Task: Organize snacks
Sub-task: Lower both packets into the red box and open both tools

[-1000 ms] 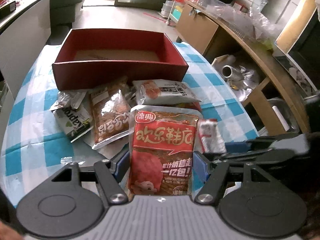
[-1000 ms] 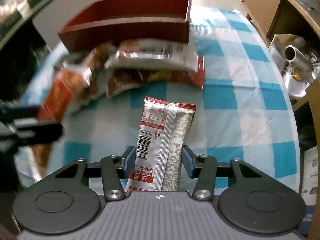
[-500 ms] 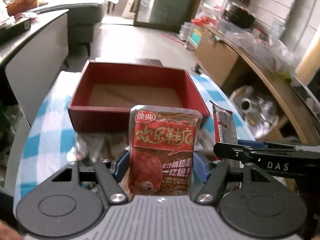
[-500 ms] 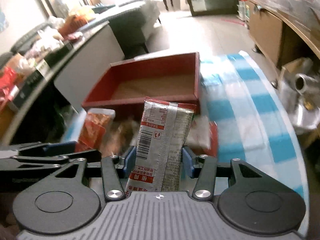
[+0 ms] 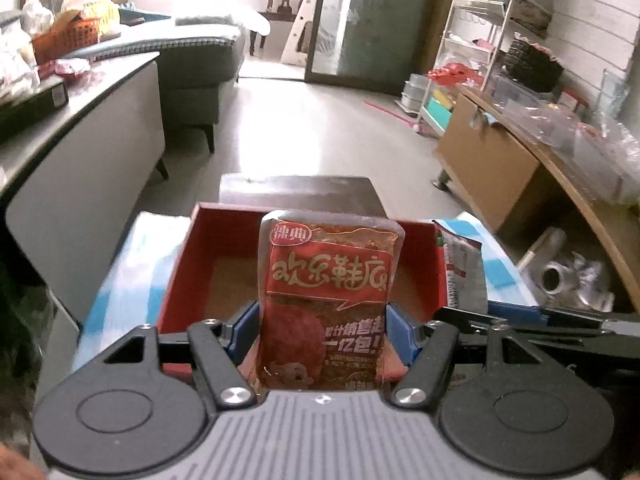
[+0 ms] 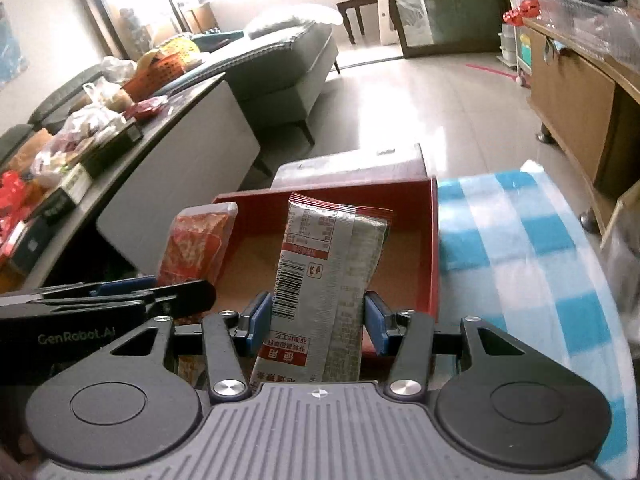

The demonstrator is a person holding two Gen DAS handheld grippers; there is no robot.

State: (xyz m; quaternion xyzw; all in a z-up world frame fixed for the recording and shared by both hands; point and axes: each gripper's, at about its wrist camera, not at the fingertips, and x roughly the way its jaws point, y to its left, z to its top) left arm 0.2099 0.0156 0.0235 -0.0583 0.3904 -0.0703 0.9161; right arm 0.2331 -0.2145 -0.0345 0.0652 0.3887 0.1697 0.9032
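The left gripper (image 5: 322,330) is at the bottom middle of the left wrist view. Its blue jaws are closed on a red and clear plastic snack bag with big gold letters (image 5: 329,304). The bag stands up straight between the jaws. Behind it, in the middle of the frame, sits a red cardboard box with a brown floor (image 5: 200,276). The bag is in front of the open box, and it hides part of the box's inside.

The right gripper (image 6: 318,320) is at the bottom middle of the right wrist view. Its blue jaws are closed on a long silver and red snack packet with a barcode (image 6: 326,280). This packet also stands up, leaning a little to the right. The same red box (image 6: 428,248) is behind it in this view. The red snack bag (image 6: 194,246) shows at the left of that frame, held up by the dark arm of the left gripper beside the box's left wall.

In the left wrist view, the silver packet (image 5: 464,276) pokes up at the right of the box.

The box rests on a worktop with a blue and white checked cloth (image 6: 532,252), which fills the right side of the right wrist frame. A grey sofa (image 6: 288,64) is in the upper middle, far behind.
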